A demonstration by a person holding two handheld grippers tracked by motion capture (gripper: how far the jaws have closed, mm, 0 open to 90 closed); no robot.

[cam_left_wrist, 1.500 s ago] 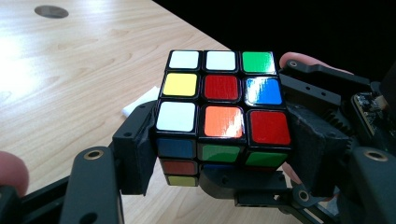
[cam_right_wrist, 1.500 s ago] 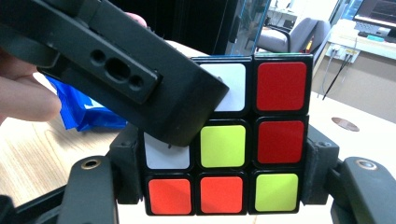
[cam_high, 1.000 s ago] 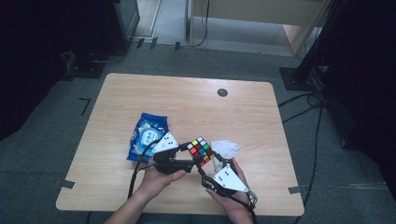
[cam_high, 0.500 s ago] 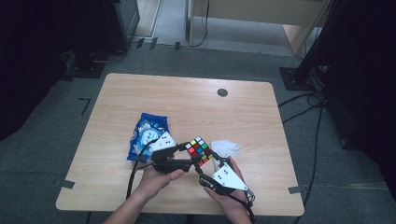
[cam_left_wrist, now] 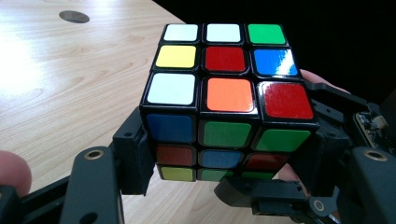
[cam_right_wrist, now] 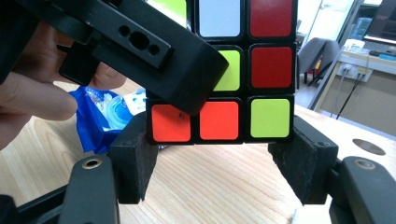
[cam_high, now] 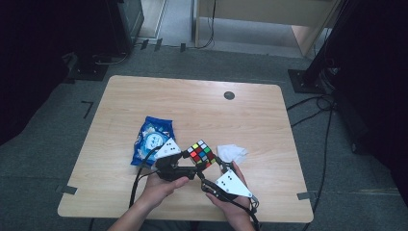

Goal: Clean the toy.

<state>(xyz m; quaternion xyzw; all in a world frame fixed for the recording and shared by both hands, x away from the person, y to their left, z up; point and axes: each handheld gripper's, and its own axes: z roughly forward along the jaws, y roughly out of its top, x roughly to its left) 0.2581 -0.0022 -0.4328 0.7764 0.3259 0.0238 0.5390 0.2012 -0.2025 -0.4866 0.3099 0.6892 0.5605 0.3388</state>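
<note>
Now I hold the cube [cam_high: 201, 153] clamped between both grippers, left [cam_high: 185, 169] and right [cam_high: 214, 174], each half-open around it.

A light wooden table [cam_high: 202, 103] with a round dark cable hole [cam_high: 229, 95] stands on grey carpet [cam_high: 57, 144]. Black stands [cam_high: 308, 79] and cables [cam_high: 317, 108] flank it. A pale wooden cabinet [cam_high: 269, 14] sits behind, and the surroundings are dark.

Blue snack packet [cam_high: 152, 141] on wooden table [cam_high: 192, 110], crumpled white tissue [cam_high: 231, 153] near; dark round grommet [cam_high: 229, 95] farther back
</note>
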